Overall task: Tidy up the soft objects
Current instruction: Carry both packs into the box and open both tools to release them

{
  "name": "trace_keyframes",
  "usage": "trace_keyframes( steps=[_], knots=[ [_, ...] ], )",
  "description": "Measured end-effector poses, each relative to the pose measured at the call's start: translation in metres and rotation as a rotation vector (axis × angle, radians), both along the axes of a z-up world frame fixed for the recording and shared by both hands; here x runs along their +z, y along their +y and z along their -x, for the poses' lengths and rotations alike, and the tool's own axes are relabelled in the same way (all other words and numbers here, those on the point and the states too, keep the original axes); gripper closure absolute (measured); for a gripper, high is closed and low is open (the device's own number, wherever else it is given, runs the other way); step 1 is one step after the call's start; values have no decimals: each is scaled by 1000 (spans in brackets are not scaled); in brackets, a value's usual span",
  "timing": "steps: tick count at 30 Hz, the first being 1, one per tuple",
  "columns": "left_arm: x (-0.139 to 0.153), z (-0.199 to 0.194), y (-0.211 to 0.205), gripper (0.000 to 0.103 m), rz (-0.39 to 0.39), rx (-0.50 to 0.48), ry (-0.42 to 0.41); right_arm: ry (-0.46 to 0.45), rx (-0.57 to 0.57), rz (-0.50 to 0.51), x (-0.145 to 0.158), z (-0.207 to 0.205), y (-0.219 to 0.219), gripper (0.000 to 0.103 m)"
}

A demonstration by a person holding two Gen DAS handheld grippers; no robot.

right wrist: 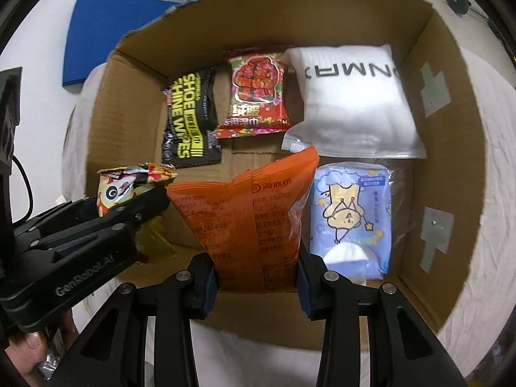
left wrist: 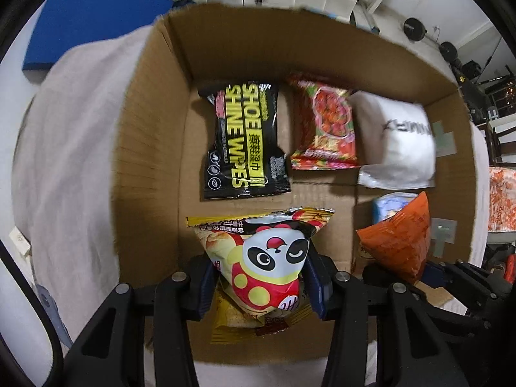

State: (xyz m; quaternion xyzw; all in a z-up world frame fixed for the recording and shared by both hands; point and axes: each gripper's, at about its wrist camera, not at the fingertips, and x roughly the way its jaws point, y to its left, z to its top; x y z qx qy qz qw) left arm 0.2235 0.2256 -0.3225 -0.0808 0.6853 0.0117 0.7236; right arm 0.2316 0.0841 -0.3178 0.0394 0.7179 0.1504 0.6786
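Over the cardboard box point(right wrist: 451, 167), my left gripper point(left wrist: 261, 285) has its fingers pinching the panda snack bag point(left wrist: 271, 264). My right gripper point(right wrist: 258, 279) pinches the orange snack bag point(right wrist: 248, 213) beside the blue tissue pack point(right wrist: 351, 219).

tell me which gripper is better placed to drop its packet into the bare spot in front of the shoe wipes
Left. Its panda packet, pinched in the left gripper, hangs just before the shoe wipes; the right gripper holds its orange bag nearer the blue pack.
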Motion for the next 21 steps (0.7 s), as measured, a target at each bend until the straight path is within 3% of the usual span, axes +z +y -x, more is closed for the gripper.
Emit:
trace_keyframes(
  steps=[15, 19, 21],
  knots=[
    [-41, -11, 7, 57, 12, -7, 70, 67, 16, 11, -48, -16, 17, 59],
    [-42, -12, 7, 55, 21, 12, 91, 66, 21, 6, -51, -18, 19, 41],
    [-44, -11, 9, 52, 27, 24, 98, 56, 21, 14, -51, -19, 19, 37]
  ],
)
